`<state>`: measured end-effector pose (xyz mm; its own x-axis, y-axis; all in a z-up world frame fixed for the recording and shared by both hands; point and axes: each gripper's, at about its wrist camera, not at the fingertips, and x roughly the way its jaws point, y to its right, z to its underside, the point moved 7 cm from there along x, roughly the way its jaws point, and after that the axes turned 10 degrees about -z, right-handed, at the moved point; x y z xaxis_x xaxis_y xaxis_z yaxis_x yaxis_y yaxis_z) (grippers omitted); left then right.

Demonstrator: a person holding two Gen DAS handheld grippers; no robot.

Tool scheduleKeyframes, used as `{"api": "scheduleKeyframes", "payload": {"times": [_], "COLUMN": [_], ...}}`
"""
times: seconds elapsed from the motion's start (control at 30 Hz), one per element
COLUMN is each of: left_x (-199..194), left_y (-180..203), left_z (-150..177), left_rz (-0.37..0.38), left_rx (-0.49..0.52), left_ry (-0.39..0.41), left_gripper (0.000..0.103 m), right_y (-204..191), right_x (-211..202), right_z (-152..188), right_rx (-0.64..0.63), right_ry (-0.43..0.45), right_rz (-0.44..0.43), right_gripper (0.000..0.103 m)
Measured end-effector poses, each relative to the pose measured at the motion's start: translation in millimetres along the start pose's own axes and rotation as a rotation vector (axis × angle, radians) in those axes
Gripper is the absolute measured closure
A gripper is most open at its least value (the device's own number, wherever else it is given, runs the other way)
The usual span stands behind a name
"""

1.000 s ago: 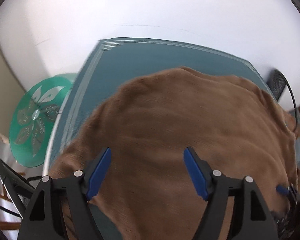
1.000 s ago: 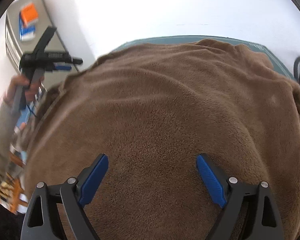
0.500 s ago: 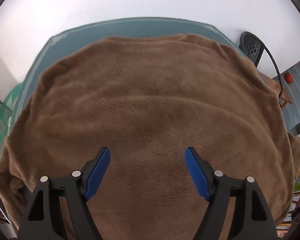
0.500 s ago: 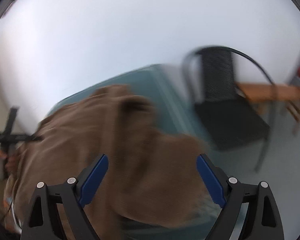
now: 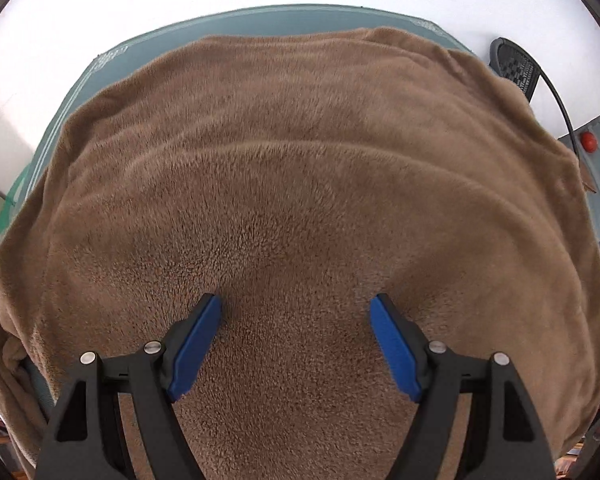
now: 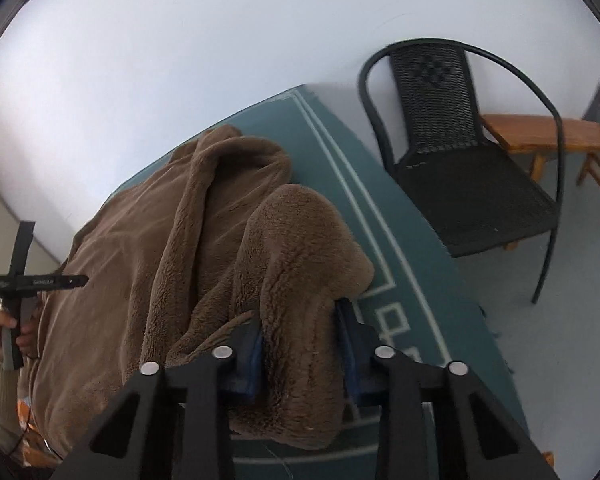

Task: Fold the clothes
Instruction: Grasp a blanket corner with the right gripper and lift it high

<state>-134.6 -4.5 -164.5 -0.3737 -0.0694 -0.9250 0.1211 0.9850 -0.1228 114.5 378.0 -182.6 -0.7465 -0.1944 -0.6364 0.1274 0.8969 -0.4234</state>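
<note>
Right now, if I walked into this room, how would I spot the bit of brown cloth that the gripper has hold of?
Find the teal table cover with pale border lines, beside the black wicker chair. A fluffy brown garment lies across it. The held part is the rounded, bunched fold at the edge nearest the chair, humped up while the rest lies flatter, and pinched between the blue pads of the right gripper.

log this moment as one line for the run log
stage: first grasp | right gripper: jaws just closed on brown fleece | left gripper: open over fleece | teal mat
</note>
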Motion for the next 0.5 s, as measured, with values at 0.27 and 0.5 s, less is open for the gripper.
{"api": "scheduleKeyframes", "payload": {"times": [0.27,0.5], "left_x": [0.1,-1.2], "left_y": [-0.5,-1.8], "left_z": [-0.4,2.0], "left_rz": [0.003,0.002], "left_rx": [0.007,0.010], "left_ry": [0.012,0.031], "left_gripper": [0.018,0.015], "right_y": [7.8,19.7], "right_x": [-80.9,-147.3], "right_z": [-86.6,-160.0], "right_rx": [-0.080,-0.115], "right_ry": [0.289,0.499], "right_rz": [0.122,0.262], "right_gripper": [0.085,0.085]}}
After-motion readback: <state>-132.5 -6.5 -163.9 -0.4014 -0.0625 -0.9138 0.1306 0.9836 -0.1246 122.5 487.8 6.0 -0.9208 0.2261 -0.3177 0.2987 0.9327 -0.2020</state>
